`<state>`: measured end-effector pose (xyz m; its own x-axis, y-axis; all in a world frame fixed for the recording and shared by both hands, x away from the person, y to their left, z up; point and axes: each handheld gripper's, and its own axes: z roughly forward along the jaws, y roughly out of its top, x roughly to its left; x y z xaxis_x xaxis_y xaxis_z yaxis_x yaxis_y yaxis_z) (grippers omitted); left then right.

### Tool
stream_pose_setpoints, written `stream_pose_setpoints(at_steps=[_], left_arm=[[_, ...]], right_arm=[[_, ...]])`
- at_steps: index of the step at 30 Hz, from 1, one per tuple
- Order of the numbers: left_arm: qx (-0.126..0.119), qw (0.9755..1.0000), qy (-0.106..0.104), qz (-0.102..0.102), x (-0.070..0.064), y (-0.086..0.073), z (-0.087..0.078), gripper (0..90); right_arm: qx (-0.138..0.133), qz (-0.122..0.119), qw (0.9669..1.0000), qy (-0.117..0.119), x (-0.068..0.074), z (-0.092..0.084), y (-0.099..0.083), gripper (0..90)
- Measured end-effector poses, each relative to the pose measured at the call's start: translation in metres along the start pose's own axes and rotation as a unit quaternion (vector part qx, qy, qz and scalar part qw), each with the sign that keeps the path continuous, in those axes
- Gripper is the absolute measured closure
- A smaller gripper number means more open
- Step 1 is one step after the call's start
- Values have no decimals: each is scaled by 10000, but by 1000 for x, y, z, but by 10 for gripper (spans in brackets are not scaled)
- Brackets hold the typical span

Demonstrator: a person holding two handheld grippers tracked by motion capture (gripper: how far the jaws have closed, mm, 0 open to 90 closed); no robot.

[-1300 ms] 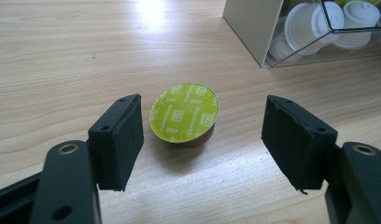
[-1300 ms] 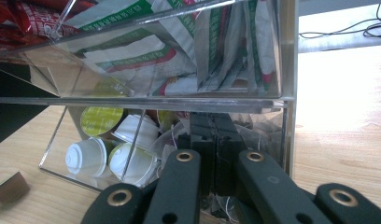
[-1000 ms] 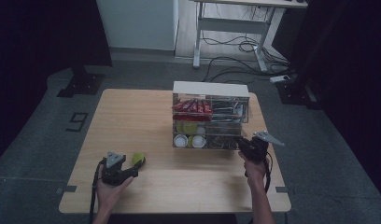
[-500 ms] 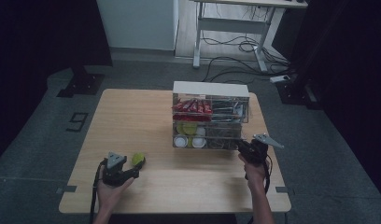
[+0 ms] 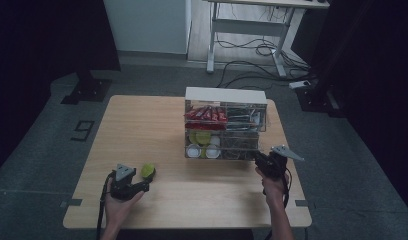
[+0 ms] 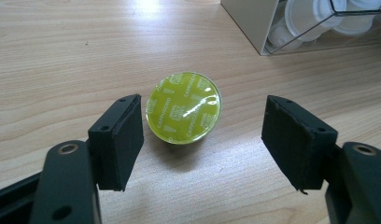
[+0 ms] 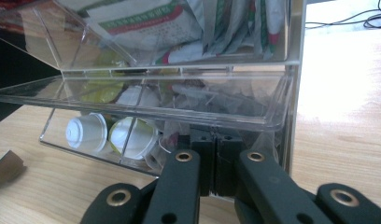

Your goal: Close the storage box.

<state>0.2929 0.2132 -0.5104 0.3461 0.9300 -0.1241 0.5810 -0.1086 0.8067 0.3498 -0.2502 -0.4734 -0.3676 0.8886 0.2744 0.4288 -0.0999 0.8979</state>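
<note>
A green foil-topped coffee capsule [image 6: 185, 107] lies lid up on the wooden table, near the front left [image 5: 148, 171]. My left gripper [image 6: 205, 126] is open around it, one pad close to its left side and the other well off to the right, neither pressing; in the high view the left gripper [image 5: 146, 181] is level with the capsule. My right gripper [image 7: 215, 158] is shut, pads together, at the low front of the clear organiser's bottom drawer [image 7: 179, 112]. Whether a thin clear edge is pinched between them I cannot tell. In the high view the right gripper [image 5: 262, 161] is at the organiser's front right corner.
The clear organiser [image 5: 225, 125] stands at the table's middle right, with red packets [image 5: 207, 115] and sachets [image 7: 179, 23] above and white and green capsules [image 7: 86, 133] below. Bare wood [image 5: 142, 130] stretches left of it. A desk frame and cables [image 5: 252, 50] lie on the floor behind.
</note>
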Motion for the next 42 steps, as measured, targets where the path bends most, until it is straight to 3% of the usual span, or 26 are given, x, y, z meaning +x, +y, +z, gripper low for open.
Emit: stream_pose_setpoints(at_steps=[42], left_arm=[[164, 9999, 26, 9, 1, -3, 4, 289]], right_arm=[[443, -83, 9989, -87, -1, 5, -22, 873]])
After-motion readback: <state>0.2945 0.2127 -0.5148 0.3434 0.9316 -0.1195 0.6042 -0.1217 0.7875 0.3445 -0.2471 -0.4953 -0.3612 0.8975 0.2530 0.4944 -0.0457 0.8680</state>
